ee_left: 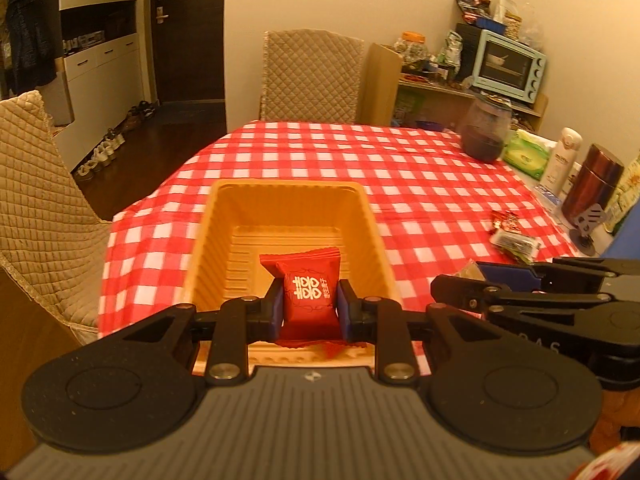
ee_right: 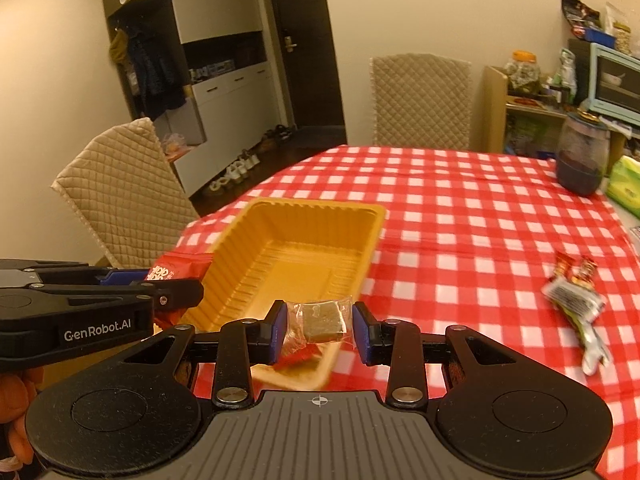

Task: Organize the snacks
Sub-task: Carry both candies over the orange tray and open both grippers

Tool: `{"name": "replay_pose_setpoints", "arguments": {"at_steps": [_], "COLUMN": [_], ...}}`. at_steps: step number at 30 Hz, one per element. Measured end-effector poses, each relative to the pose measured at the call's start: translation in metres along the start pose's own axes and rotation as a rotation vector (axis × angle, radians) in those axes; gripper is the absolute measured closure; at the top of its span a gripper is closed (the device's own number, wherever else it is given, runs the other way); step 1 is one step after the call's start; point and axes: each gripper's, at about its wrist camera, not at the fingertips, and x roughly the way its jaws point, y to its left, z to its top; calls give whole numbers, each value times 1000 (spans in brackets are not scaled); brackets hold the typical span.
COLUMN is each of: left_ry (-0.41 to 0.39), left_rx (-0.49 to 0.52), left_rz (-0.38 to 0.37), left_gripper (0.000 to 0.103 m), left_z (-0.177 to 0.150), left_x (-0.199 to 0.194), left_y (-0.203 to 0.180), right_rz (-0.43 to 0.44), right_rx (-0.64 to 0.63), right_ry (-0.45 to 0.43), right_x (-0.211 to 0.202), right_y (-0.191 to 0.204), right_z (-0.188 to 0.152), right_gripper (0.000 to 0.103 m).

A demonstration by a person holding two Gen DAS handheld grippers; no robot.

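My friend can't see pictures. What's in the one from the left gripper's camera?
The left gripper pinches a red wrapped candy with white symbols over an empty yellow plastic tray on a red-and-white checked tablecloth. The right gripper pokes in from the right, near loose snack packets.

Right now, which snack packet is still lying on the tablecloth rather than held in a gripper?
The crinkled silver-and-red packets at the table's right side. The red packet is clamped in the left gripper, the clear-wrapped brown square in the right gripper.
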Motion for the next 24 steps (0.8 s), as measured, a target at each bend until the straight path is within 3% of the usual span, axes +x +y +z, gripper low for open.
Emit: {"name": "replay_pose_setpoints", "arguments": {"at_steps": [11,24], "left_ry": [48,95], "left_rx": [-1,-4], "left_rz": [18,0], "left_gripper": [79,78], "left_z": [13,12], "left_x": [34,70], "left_y": [31,36], "right_rz": [38,31], "right_rx": [-3,15], "right_ry": [40,79], "right_x": [53,84], "right_y": [7,-1], "right_z": [13,11], "right_gripper": [67,67]}}
